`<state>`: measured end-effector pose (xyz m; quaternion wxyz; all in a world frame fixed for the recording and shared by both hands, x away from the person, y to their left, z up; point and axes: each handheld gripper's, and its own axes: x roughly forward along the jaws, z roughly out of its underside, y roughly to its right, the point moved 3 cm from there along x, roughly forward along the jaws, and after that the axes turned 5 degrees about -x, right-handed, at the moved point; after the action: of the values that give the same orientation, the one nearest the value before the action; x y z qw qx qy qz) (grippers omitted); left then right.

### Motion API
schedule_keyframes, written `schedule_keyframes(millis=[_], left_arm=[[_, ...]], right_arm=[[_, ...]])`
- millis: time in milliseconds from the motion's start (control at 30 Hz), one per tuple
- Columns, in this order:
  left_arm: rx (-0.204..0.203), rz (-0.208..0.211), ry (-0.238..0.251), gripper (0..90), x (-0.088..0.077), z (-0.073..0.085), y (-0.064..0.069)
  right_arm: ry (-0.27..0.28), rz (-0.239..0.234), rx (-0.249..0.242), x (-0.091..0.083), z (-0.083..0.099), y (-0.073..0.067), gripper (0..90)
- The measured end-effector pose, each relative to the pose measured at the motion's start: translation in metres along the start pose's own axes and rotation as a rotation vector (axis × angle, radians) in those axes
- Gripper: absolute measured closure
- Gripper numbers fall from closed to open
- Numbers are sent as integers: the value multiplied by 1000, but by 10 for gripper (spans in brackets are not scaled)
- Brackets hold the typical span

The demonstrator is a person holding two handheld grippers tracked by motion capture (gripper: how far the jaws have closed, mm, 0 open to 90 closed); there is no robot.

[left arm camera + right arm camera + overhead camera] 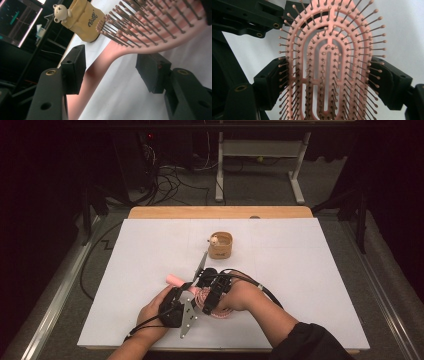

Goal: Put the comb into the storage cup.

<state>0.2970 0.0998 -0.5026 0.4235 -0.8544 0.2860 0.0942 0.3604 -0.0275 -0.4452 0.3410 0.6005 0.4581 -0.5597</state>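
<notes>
The right gripper (325, 82) grasps the pink hairbrush (329, 62) by its head, lifted near the bear-trimmed holder (220, 245) on the worktop (310, 270), while the left gripper (111, 68) fingers straddle the handle unclenched, so the handover seems half done.

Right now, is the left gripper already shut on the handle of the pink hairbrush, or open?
Open. In the left gripper view the left gripper has its pads on both sides of the pink hairbrush handle, with visible gaps and no contact.
</notes>
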Motion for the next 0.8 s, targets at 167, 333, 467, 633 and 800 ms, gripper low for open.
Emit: schedule_keyframes(millis=[167,333,467,633,800], left_arm=[[61,-16,-16,478,0,-1,3],[101,-37,-16,538,0,-1,6],[144,-47,-14,557,0,-2,9],[173,-63,-23,591,2,-2,11],[194,-74,-22,620,2,-1,12]], right_arm=[[-5,-7,8,1,0,0,202],[-13,-5,11,2,-1,0,202],[-13,-7,9,3,-1,0,202],[-13,-6,15,4,-1,1,202],[-18,-7,20,4,-1,1,201]])
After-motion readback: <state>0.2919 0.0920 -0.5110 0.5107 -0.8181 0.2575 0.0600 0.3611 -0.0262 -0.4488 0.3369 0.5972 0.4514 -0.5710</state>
